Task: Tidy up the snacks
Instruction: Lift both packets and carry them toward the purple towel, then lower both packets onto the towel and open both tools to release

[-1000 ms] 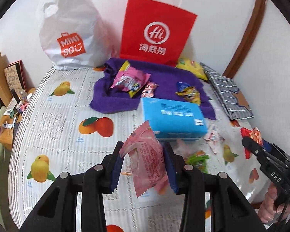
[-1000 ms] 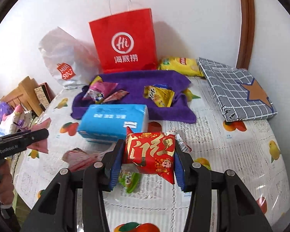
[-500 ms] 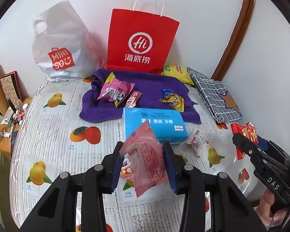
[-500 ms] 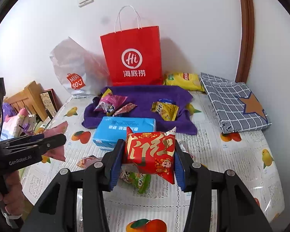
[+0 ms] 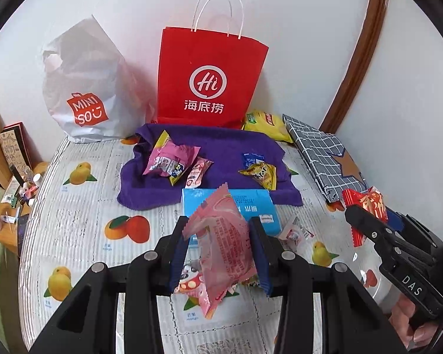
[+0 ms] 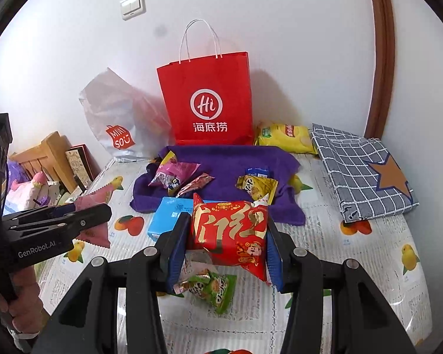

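The left gripper (image 5: pixel 218 253) is closed on a pink packet (image 5: pixel 224 244), which it holds above the table (image 5: pixel 82 212); small red print covers the wrapper, but it is too fine to read. The right gripper (image 6: pixel 224 244) is closed on a red packet (image 6: pixel 233 230) with big gold Chinese characters and a small cartoon figure, also lifted off the table. Its side carries the letters "DAS" in the left view, and the left tool shows "GenRobot.AI" in the right view.

Under the red packet lies a green snack (image 6: pixel 212 289) on the fruit-print cloth (the word "mango" stands under one fruit). Behind both grippers is a blue pack (image 5: pixel 251 206), and behind it a purple towel (image 5: pixel 221 147) with a pink bag (image 5: pixel 171 162), a small pink stick (image 5: pixel 198 172) and a yellow snack (image 5: pixel 261 174) on it. At the wall stand a red bag (image 5: pixel 209 79), marked "Hi" and 海底捞, and a white bag (image 5: pixel 85 88) marked "MINISO". A yellow chips bag (image 6: pixel 286 135) lies right of the red bag.
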Tool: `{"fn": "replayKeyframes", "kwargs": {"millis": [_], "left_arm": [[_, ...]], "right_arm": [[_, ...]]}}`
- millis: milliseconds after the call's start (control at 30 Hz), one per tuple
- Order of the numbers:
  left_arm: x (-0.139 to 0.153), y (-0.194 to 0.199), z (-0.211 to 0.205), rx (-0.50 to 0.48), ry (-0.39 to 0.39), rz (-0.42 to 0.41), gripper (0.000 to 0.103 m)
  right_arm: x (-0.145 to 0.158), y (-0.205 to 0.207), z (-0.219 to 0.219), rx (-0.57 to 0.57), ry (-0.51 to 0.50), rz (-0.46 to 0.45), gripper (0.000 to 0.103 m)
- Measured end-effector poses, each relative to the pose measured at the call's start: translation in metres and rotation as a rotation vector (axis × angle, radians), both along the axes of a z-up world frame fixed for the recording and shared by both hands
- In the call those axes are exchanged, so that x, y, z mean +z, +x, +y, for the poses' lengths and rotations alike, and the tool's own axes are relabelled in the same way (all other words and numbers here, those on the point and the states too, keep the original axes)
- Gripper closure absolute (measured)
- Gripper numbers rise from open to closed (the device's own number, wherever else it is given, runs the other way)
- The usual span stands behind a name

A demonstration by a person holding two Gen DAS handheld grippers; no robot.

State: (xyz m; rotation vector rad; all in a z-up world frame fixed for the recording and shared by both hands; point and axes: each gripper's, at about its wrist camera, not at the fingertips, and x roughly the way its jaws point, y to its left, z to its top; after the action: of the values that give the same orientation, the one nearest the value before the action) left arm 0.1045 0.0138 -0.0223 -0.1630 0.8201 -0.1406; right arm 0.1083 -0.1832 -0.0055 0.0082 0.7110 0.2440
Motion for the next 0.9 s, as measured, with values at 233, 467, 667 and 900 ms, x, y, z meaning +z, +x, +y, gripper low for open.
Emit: {"fn": "replayKeyframes", "kwargs": {"millis": [233,467,667,900], "left_arm": [[-0.001,0.019,0.004,0.006,-0.003,0.008,0.064],[-0.008,0.04,0.005,0.006,0.003,0.023,0.064],[-0.013,0.061,0.007,0.007,0.009,0.029,0.064],[-0.016,0.088,0.013,0.01,0.006,0.033,0.064]], "right_arm": [[-0.002,0.024,0.005,0.0,0.006,0.02,0.056],[-0.01,0.05,0.013,0.014,-0.011,0.046,0.056],[-0.016,0.07,0.016,0.027,-0.006,0.045,0.056],[-0.024,0.098,0.02,0.04,-0.02,0.042,0.056]]}}
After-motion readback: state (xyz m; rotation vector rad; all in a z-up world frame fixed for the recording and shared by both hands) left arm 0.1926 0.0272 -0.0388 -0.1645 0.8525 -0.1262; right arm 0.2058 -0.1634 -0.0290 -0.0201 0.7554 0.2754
